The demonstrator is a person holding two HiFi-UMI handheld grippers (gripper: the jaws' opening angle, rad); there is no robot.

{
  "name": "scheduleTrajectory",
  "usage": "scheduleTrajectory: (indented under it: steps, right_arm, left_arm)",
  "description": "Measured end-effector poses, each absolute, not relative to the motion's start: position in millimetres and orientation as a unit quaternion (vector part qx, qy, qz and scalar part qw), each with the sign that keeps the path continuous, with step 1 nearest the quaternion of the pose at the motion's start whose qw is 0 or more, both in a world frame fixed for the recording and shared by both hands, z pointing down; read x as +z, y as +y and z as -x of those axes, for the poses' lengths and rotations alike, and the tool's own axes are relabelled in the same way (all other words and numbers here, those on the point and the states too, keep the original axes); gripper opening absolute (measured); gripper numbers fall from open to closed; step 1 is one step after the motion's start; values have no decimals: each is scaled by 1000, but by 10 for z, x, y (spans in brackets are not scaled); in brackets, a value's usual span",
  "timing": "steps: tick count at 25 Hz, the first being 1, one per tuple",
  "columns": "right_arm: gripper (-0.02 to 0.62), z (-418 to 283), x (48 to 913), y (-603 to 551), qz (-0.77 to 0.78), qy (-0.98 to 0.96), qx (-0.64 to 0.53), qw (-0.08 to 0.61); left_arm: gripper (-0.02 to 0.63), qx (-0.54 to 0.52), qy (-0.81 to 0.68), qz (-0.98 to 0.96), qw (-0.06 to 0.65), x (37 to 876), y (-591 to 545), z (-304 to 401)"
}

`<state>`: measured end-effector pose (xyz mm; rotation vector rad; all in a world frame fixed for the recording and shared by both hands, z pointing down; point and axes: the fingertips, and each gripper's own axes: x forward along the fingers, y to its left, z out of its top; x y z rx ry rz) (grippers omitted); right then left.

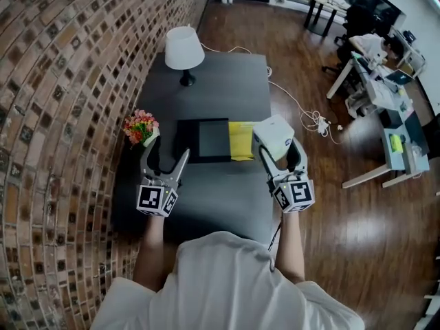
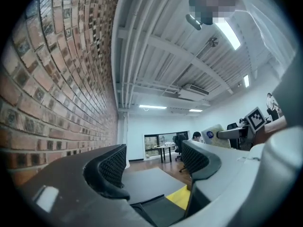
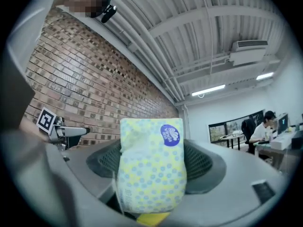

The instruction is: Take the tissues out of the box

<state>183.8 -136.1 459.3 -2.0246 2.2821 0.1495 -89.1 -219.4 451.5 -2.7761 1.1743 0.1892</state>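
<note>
**Entry: tissue pack held in right gripper over black desk**

- Tissue pack [image 3: 151, 164]: soft wrapper, pale with yellow and blue dots, with a round blue label near its top. It is clamped upright between the two jaws of the right gripper [image 1: 280, 158], whose pads press on its sides. In the head view the pack is seen raised above the right part of the desk, just beside the yellow item and apart from the box.
- Left gripper [image 2: 154, 162]: jaws are spread wide, with nothing between them. It is held over the desk's left front, near the flowers and in front of the box's left corner.
- Box [image 1: 185, 141]: black, shallow and open-topped, with a dark grey inside. It is set flat near the middle of the desk. Its contents cannot be made out.
- Yellow item [image 1: 240, 141]: flat, laid on the desk and touching the box's right side. What it is cannot be told.
- Desk [image 1: 220, 81]: black top, placed against a brick wall [image 1: 69, 115].
- Lamp [image 1: 183, 50]: white shade on a dark foot, stood at the desk's far left.
- Flowers [image 1: 140, 128]: small red and yellow bunch at the desk's left edge, by the wall.
- Cable [image 1: 302, 108]: white, trailed over the wooden floor at the desk's right.
</note>
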Motion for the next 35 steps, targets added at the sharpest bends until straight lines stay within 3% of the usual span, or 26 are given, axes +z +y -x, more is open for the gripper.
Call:
scheduleTrajectory:
  steps: [19,35]
  right_arm:
    - [391,-1664,5084,-712,737,675,36,-1]
    - [391,-1538,4915,-776,735,676,62,-5]
  left_arm:
    - [347,38,407,912,34,5096,-1659,647]
    - [348,39,404,913,44,4982,-1773,597]
